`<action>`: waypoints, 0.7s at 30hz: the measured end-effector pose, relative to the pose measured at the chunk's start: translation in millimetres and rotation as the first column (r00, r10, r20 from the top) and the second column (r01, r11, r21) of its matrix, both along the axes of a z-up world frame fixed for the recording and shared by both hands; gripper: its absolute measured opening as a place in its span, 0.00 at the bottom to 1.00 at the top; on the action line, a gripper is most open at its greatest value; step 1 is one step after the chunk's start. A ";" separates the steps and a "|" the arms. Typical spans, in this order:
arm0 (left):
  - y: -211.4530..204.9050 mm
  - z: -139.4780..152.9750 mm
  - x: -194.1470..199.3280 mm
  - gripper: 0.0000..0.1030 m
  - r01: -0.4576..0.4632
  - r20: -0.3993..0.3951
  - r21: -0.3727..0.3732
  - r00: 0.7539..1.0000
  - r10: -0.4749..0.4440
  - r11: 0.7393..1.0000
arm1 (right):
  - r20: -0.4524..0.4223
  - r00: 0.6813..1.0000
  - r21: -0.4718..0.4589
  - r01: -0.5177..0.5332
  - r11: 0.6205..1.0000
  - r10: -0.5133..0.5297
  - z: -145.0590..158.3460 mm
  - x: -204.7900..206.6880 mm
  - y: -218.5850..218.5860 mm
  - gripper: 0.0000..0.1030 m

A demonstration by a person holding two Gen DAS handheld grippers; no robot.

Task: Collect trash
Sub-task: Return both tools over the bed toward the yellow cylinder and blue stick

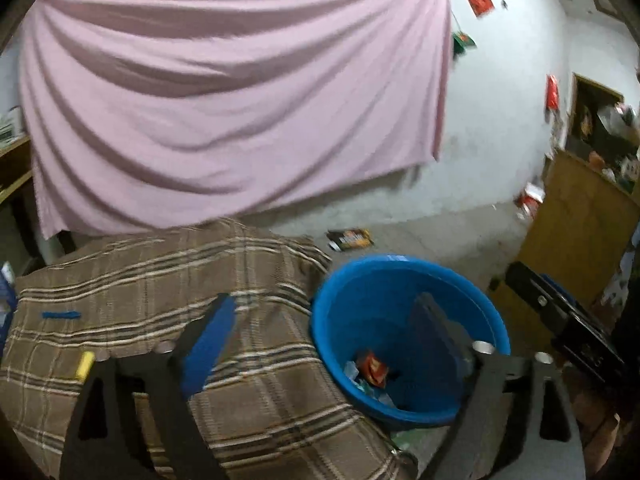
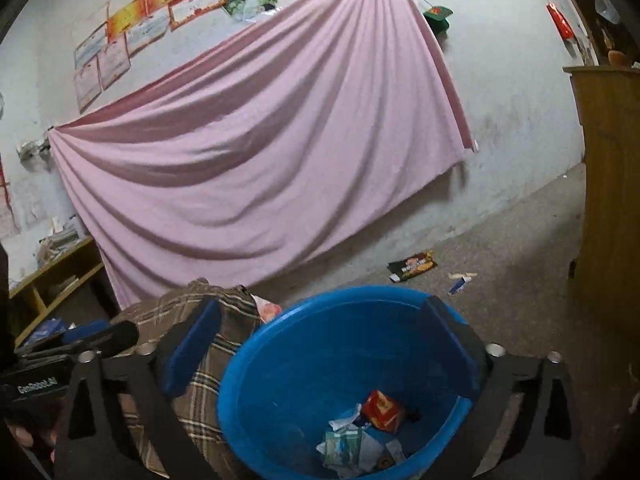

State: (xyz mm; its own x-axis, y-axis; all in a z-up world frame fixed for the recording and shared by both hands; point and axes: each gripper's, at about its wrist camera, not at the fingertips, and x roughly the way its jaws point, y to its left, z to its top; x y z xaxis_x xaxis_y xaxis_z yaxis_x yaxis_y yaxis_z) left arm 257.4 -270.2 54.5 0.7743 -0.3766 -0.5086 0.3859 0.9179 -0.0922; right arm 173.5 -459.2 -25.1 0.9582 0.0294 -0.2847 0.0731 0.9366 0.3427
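A blue plastic bin (image 1: 360,292) (image 2: 304,340) stands on the floor beside a table covered with a brown plaid cloth (image 1: 160,280) (image 2: 208,356). Inside lie a red packet (image 1: 372,368) (image 2: 382,408) and crumpled white and green wrappers (image 2: 344,444). My left gripper (image 1: 324,328) is open and empty, one finger over the cloth, the other over the bin. My right gripper (image 2: 320,340) is open and empty above the bin. On the cloth lie a blue strip (image 1: 60,315) and a yellow piece (image 1: 85,365). A dark snack wrapper (image 1: 350,239) (image 2: 412,266) and a small blue-white box (image 2: 460,284) lie on the floor.
A pink sheet (image 1: 232,92) (image 2: 260,140) hangs on the white wall behind. A wooden cabinet (image 1: 576,220) (image 2: 612,200) stands at the right. Low wooden shelves (image 2: 52,276) stand at the left. The right gripper's body (image 1: 560,312) shows at the left view's right edge.
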 end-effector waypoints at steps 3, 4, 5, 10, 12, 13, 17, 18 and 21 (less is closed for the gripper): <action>22.7 4.4 -7.0 0.94 -0.045 0.048 -0.060 0.998 0.048 0.997 | 0.038 0.999 -0.019 -0.007 1.000 0.008 4.3 -4.5 11.7 1.00; 27.9 6.1 -7.4 0.95 -0.057 0.059 -0.067 0.996 0.061 0.996 | 0.048 0.999 -0.024 -0.008 1.000 0.009 6.3 -5.4 15.6 1.00; 35.4 8.2 -9.4 0.95 -0.076 0.075 -0.072 0.994 0.082 0.995 | 0.067 0.998 -0.034 -0.012 0.999 0.015 9.0 -7.3 21.6 1.00; 66.9 19.1 -18.1 0.97 -0.163 0.123 -0.070 0.978 0.170 0.984 | 0.157 0.986 -0.086 -0.045 0.995 0.058 23.0 -15.1 52.7 1.00; 80.5 23.1 -23.0 0.97 -0.186 0.133 -0.078 0.972 0.195 0.979 | 0.185 0.980 -0.111 -0.054 0.992 0.074 28.2 -17.1 66.4 1.00; 86.9 24.8 -25.0 0.97 -0.199 0.139 -0.081 0.968 0.208 0.977 | 0.196 0.977 -0.121 -0.061 0.991 0.084 30.6 -17.8 72.3 1.00; 112.2 30.8 -34.7 0.97 -0.239 0.159 -0.085 0.955 0.250 0.967 | 0.215 0.969 -0.152 -0.087 0.985 0.119 41.8 -18.4 94.4 1.00; 116.9 32.7 -36.4 0.97 -0.248 0.163 -0.082 0.952 0.258 0.965 | 0.217 0.968 -0.156 -0.091 0.984 0.124 45.1 -19.1 99.6 1.00; 139.7 39.2 -48.7 0.97 -0.275 0.187 -0.093 0.939 0.288 0.957 | 0.242 0.961 -0.161 -0.095 0.982 0.133 54.3 -24.6 115.6 1.00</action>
